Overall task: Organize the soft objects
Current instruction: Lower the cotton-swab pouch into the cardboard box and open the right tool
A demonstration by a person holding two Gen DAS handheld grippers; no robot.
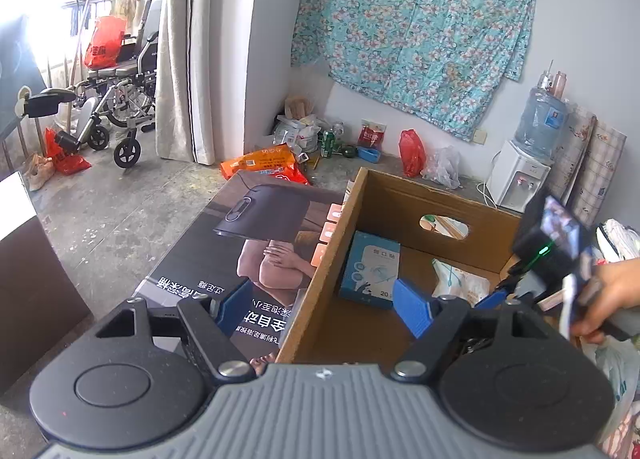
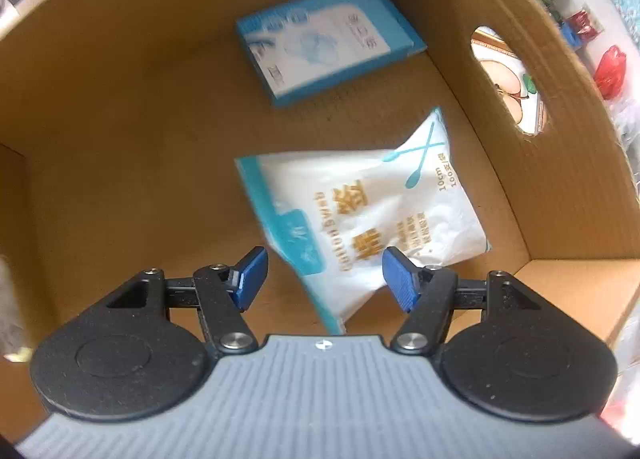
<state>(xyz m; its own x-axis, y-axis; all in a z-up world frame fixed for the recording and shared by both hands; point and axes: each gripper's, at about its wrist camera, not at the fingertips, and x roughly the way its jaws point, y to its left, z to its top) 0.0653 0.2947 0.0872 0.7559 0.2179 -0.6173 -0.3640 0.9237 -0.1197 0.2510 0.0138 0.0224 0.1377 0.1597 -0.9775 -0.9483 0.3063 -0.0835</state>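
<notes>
An open cardboard box [image 1: 384, 203] [image 2: 560, 179] holds a blue and white flat pack [image 1: 370, 269] [image 2: 328, 45] and a white cotton swab bag [image 1: 460, 279] [image 2: 360, 211]. My right gripper [image 2: 324, 279] is open, inside the box, just above the near end of the swab bag; the bag lies loose on the box floor between the blue fingers [image 2: 252, 275]. My left gripper [image 1: 326, 307] is open and empty, straddling the box's left wall. The right gripper also shows in the left wrist view [image 1: 556, 255], held by a hand at the box's right side.
A large printed carton [image 1: 248, 243] lies left of the box. A water dispenser [image 1: 524, 163], bags and clutter line the far wall. A wheelchair [image 1: 116, 99] stands at the far left. Soft plastic bags [image 1: 616, 371] lie at the right edge.
</notes>
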